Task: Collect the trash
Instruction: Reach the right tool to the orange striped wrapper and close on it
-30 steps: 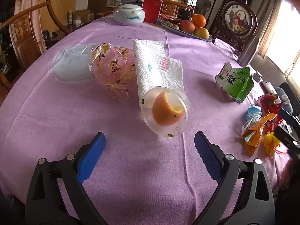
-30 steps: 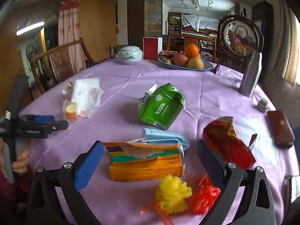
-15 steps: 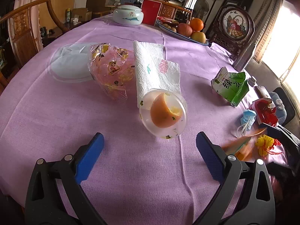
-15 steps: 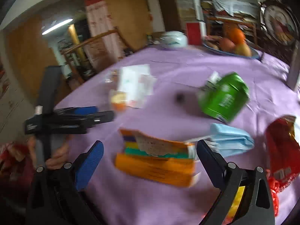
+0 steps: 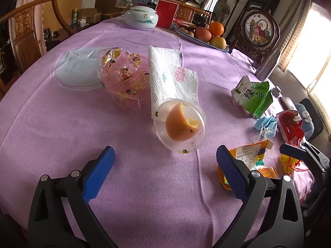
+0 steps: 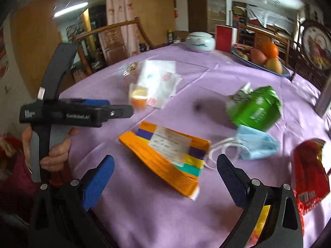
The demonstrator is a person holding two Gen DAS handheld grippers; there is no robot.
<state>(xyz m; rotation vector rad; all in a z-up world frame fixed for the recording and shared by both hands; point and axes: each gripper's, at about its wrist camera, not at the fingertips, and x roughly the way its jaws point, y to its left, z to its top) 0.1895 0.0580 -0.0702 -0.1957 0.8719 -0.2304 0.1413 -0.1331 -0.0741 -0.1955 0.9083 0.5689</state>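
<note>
A clear plastic cup point(image 5: 182, 128) with an orange peel inside lies on its side on the purple tablecloth point(image 5: 62, 128), just ahead of my open left gripper point(image 5: 165, 165). Behind it lie a paper towel point(image 5: 171, 78) and a crinkled printed wrapper point(image 5: 122, 78). My open right gripper point(image 6: 165, 171) hovers over a flattened orange carton point(image 6: 167, 150), which sits between its fingers. A green carton point(image 6: 256, 107), a blue face mask point(image 6: 256, 144) and a red wrapper point(image 6: 308, 171) lie to its right. The left gripper point(image 6: 78, 113), held by a hand point(image 6: 55, 155), shows in the right wrist view.
A clear plastic lid point(image 5: 78, 68) lies at the left. At the far side stand a white lidded jar point(image 5: 141, 17), a red box point(image 5: 166, 14) and a fruit plate point(image 5: 206, 35). A wooden chair point(image 5: 24, 33) stands at the left, and a metal bottle point(image 5: 266, 66) at the right edge.
My right gripper has swung left, so the orange carton now lies diagonally between its fingers. The left gripper has eased slightly back from the cup. Both stay open.
</note>
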